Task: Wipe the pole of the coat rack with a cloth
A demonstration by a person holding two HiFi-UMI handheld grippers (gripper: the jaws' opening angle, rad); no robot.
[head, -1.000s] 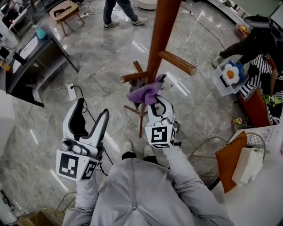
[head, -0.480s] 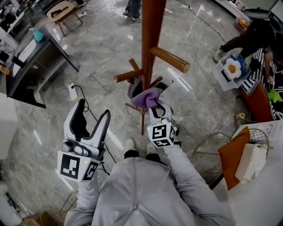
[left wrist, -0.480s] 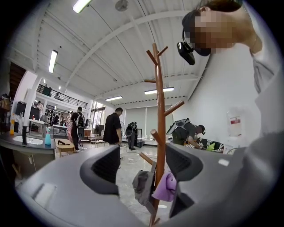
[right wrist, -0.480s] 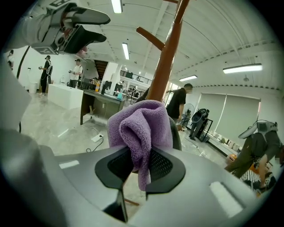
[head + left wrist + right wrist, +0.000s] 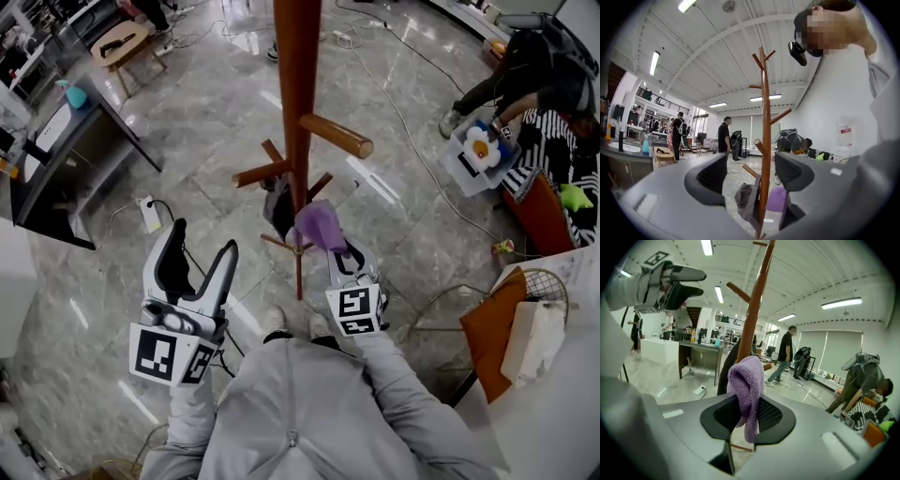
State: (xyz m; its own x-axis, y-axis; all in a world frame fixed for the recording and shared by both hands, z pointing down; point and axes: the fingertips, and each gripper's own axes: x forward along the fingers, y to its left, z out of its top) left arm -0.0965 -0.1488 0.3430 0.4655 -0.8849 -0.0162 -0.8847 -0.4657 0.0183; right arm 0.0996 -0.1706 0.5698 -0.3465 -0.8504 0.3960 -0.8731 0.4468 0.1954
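The brown wooden coat rack pole (image 5: 297, 84) rises through the middle of the head view, with pegs sticking out at its sides. My right gripper (image 5: 328, 246) is shut on a purple fleece cloth (image 5: 319, 225), which sits just right of the pole low down. In the right gripper view the cloth (image 5: 747, 390) hangs between the jaws with the pole (image 5: 753, 310) right behind it. My left gripper (image 5: 200, 253) is open and empty, left of the pole. The left gripper view shows the pole (image 5: 764, 136) between its open jaws, farther off.
A dark garment (image 5: 277, 208) hangs low on the rack. A dark desk (image 5: 66, 141) stands at the left and a power strip (image 5: 148, 214) with cable lies on the marble floor. At the right a person (image 5: 544, 75) bends over a bin (image 5: 476, 157); a white table (image 5: 553, 394) sits bottom right.
The right gripper with the cloth has slid down the pole. The head view has shifted, so the pole now stands more upright in frame. The left gripper stays open.
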